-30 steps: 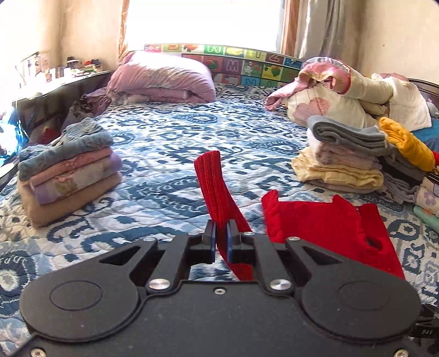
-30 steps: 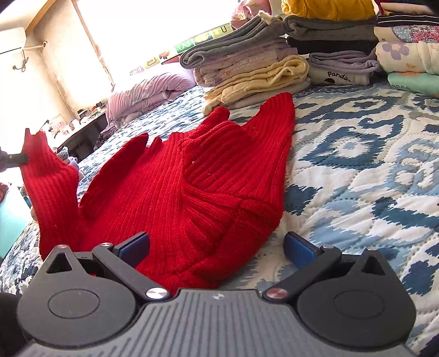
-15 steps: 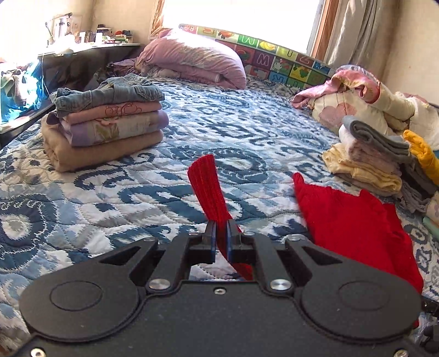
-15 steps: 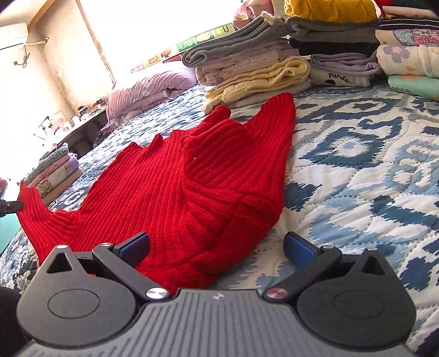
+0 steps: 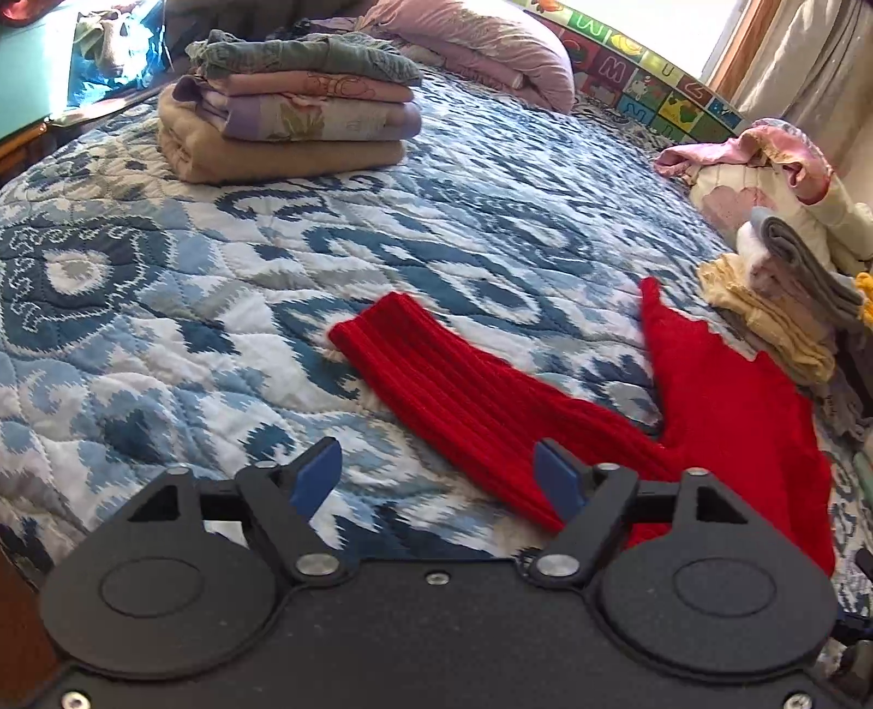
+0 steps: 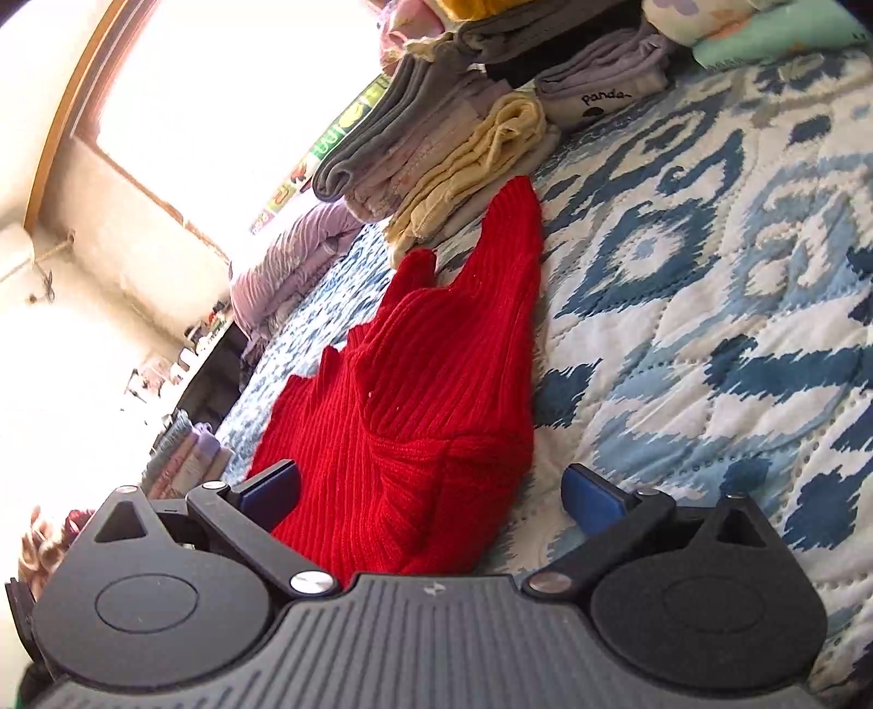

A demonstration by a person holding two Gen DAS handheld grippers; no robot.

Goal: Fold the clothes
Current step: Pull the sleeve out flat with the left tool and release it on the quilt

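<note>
One red ribbed sweater (image 5: 725, 403) is laid out on the blue patterned quilt (image 5: 163, 305), presumably so that it can be flattened before folding. Its sleeve (image 5: 453, 398) is stretched away from the body at an angle, flat on the quilt — a placement that suits folding the sleeve back across the body.

The left gripper (image 5: 436, 480) is held low just in front of the sleeve, jaws spread wide and nothing between them; its right finger sits over the sleeve's near edge. The right gripper (image 6: 431, 496) is held at the sweater's (image 6: 414, 392) bunched lower end, jaws likewise spread, the knit lying between them but not pinched.

Two piles of folded clothes are counted: one stack (image 5: 289, 103) well beyond the sleeve toward the far left — four layers can be told apart — and a second stack (image 6: 436, 136) touching the sweater's far tip. One lilac pillow (image 5: 480, 38) lies far beyond the sweater.
</note>
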